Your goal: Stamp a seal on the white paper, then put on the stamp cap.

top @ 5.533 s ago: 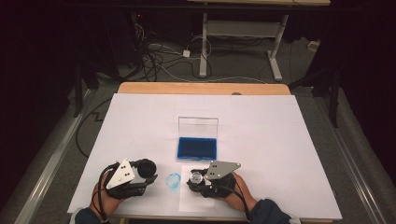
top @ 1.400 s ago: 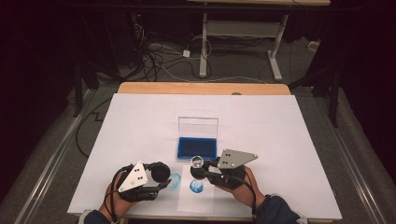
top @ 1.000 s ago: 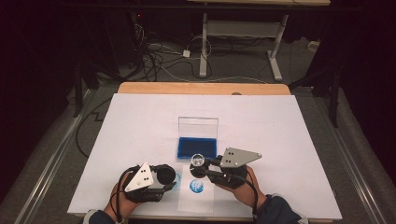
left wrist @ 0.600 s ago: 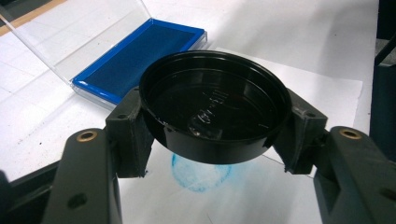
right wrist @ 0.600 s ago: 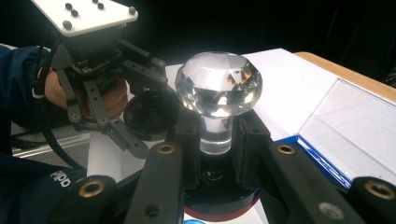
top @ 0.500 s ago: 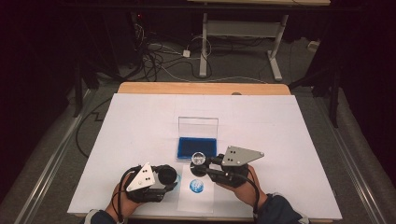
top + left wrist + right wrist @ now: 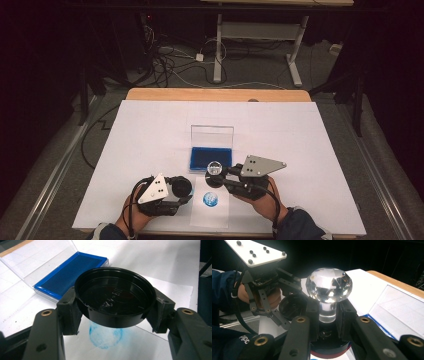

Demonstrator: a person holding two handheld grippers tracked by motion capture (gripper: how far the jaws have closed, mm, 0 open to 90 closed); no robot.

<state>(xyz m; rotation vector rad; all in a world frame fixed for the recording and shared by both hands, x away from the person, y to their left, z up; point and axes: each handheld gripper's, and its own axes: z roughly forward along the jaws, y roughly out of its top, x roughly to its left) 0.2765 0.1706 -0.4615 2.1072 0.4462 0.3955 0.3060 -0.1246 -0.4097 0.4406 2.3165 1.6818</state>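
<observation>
Right hand-held gripper clamps the upright stamp, crystal knob up; left hand-held gripper grips a black cap.

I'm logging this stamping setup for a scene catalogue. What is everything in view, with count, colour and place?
stamp: 1, clear faceted knob on a dark base, clamped in the right gripper above the paper slip
black cap: 1, black, round, held open side up in the left gripper
ink pad: 1, blue pad in a case with its clear lid raised, middle of the table
blue print: 1, round, blue, on the paper slip
paper slip: 1, white, near edge of the table
table: 1, white cover, wooden far edge
cables: several, dark and white, floor beyond the table
left gripper: 1, black, shut on the cap
right gripper: 1, black, shut on the stamp
</observation>
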